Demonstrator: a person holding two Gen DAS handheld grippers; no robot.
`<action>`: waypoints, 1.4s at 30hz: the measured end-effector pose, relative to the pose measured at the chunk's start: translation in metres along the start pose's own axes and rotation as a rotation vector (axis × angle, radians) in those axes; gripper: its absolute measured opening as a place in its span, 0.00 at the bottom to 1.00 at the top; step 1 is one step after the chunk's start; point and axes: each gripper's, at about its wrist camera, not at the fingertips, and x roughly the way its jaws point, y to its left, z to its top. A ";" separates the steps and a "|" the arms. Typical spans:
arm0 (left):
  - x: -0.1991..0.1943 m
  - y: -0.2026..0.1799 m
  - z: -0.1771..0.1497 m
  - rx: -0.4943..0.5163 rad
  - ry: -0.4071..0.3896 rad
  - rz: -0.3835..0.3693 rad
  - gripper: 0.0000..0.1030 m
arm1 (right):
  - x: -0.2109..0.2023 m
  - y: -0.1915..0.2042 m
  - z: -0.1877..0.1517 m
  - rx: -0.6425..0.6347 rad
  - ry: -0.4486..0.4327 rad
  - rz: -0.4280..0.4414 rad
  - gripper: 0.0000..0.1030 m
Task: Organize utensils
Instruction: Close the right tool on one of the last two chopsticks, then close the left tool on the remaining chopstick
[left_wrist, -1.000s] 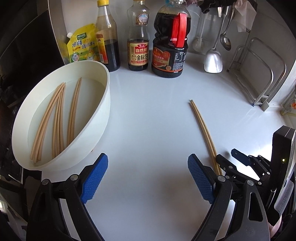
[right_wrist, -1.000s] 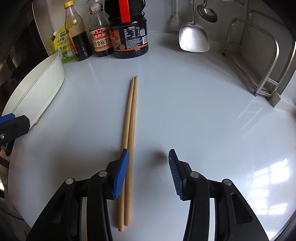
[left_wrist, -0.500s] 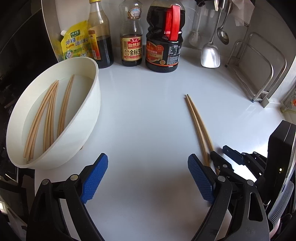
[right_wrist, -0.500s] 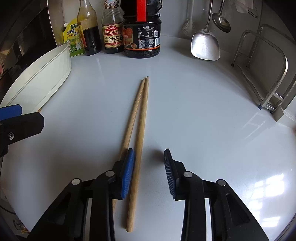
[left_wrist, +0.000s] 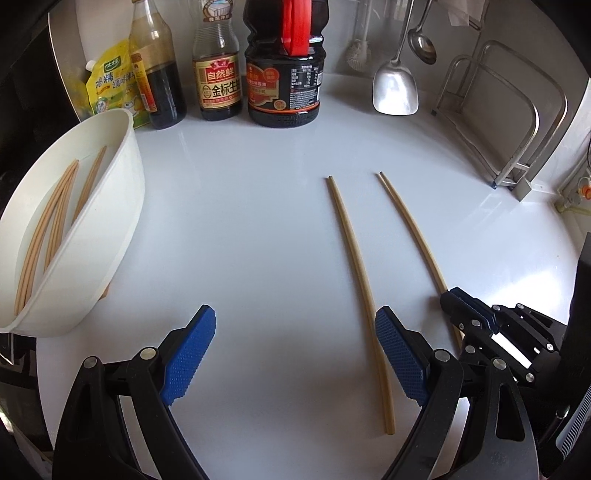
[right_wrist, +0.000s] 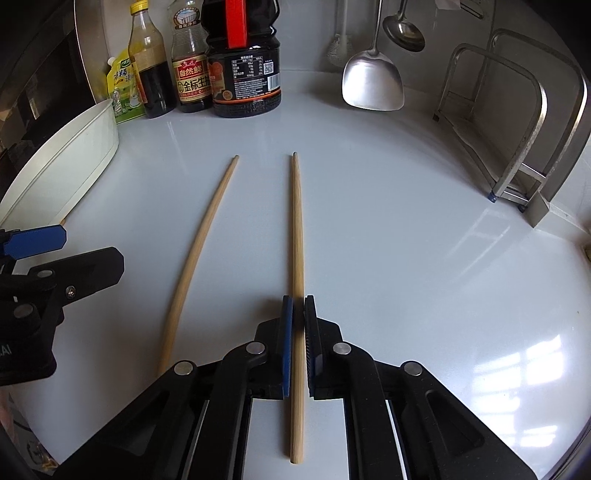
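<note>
Two wooden chopsticks lie on the white counter, now apart. My right gripper (right_wrist: 298, 301) is shut on the right chopstick (right_wrist: 297, 229) near its thick end, which sticks out behind the pads. The other chopstick (right_wrist: 195, 251) lies free to its left. In the left wrist view that free chopstick (left_wrist: 356, 266) runs just inside my left gripper's right finger. The left gripper (left_wrist: 294, 312) is open wide and holds nothing. The held chopstick (left_wrist: 410, 225) ends in the right gripper (left_wrist: 452, 295). A white bowl (left_wrist: 110, 229) at the left holds several chopsticks (left_wrist: 55, 221).
Three sauce bottles (left_wrist: 284, 66) and a yellow pouch (left_wrist: 110, 85) stand along the back wall. A steel spatula (left_wrist: 395, 88) and a ladle (left_wrist: 421, 40) hang at the back right. A metal rack (left_wrist: 517, 122) stands at the right edge.
The right gripper's jaws closed on one chopstick and drew it away from its mate. The left gripper moved toward the free chopstick, so the bowl slid left in its view.
</note>
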 end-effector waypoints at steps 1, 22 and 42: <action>0.002 -0.003 0.000 0.003 0.000 -0.001 0.84 | -0.001 -0.005 -0.002 0.006 0.000 -0.002 0.06; 0.031 -0.036 -0.010 0.012 0.019 0.045 0.84 | -0.004 -0.045 -0.012 0.027 -0.019 -0.027 0.21; 0.026 -0.046 -0.012 0.039 0.016 -0.014 0.07 | -0.002 -0.037 -0.008 0.005 -0.015 0.009 0.06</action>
